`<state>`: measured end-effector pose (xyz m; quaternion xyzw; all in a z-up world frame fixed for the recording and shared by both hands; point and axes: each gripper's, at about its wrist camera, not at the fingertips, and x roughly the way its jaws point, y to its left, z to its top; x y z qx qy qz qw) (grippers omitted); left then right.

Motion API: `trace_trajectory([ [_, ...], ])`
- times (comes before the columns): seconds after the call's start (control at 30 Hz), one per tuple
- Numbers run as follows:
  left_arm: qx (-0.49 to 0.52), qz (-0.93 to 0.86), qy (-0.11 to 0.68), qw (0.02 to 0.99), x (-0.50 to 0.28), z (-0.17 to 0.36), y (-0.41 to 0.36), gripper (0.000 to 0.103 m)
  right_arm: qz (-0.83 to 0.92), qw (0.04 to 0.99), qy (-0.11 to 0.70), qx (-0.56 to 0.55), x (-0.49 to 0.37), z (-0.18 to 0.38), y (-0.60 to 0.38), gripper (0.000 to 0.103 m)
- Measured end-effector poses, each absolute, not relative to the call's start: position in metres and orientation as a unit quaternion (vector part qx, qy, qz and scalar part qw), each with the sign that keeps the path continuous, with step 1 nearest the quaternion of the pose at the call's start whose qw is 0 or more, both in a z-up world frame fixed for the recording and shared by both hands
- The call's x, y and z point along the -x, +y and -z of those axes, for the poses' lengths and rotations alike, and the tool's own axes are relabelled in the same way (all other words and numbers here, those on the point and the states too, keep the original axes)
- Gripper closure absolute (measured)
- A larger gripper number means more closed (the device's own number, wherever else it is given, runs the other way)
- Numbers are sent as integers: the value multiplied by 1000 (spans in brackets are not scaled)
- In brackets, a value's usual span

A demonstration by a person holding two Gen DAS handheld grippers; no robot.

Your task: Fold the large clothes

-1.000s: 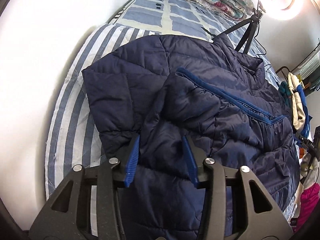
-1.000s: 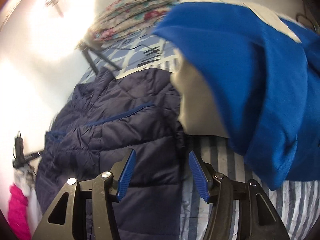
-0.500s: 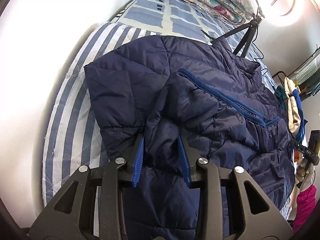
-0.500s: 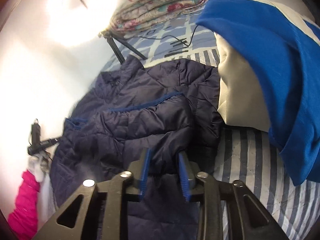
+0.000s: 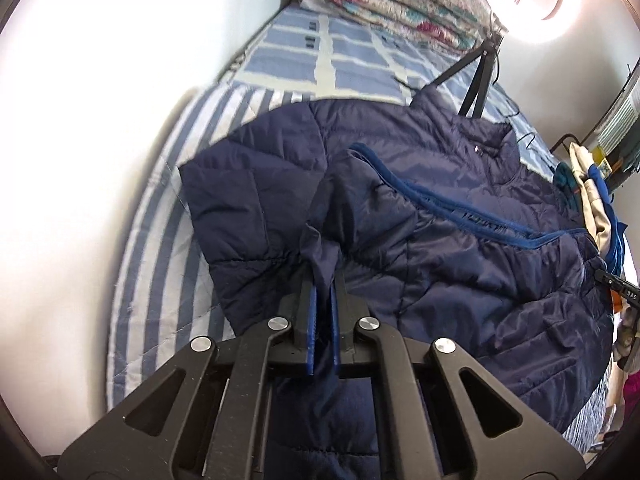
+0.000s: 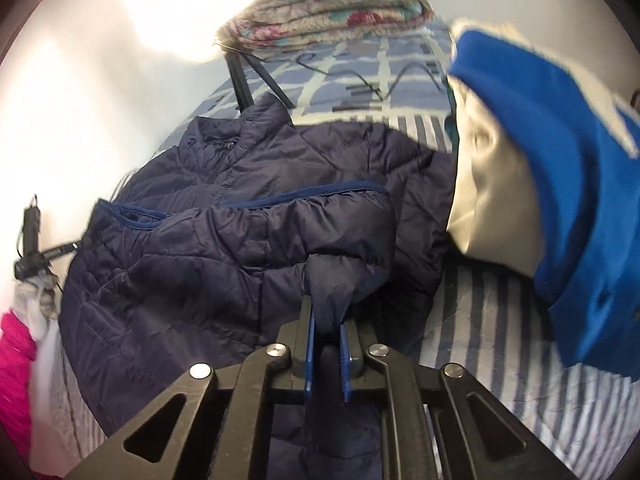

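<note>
Left gripper (image 5: 323, 292) pinches navy jacket (image 5: 440, 240) | right gripper (image 6: 326, 320) pinches jacket; blue garment (image 6: 560, 184) only here

A bedroom in a home, plainly. A bed (image 5: 168, 240) under a blue-and-white striped sheet, pushed against a white wall (image 5: 80, 100). A folded floral blanket (image 5: 400, 8) stacked at the far end (on a blue checked cover (image 5: 352, 60)). A ring light (image 5: 532, 0) on a black tripod (image 5: 478, 76) just beside the mattress. Clothes piled at the bed's edge: a blue and cream garment (image 6: 560, 160), something bright pink (image 6: 14, 360).
</note>
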<state>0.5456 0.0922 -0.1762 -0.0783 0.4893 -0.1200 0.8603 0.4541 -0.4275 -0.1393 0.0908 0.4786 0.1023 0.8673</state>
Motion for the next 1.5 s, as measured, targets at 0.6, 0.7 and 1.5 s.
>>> trace_trajectory([
  [0.6, 66, 83, 422, 900, -592, 110, 87, 102, -44, 911, 408, -37, -496, 78, -424, 98],
  [0.7, 63, 75, 414, 905, -610, 106, 85, 102, -35, 914, 404, -27, -519, 77, -421, 98],
  [1.5, 57, 46, 456, 887, -745, 183, 49, 102, 34, 898, 437, 34, -633, 133, -420, 99],
])
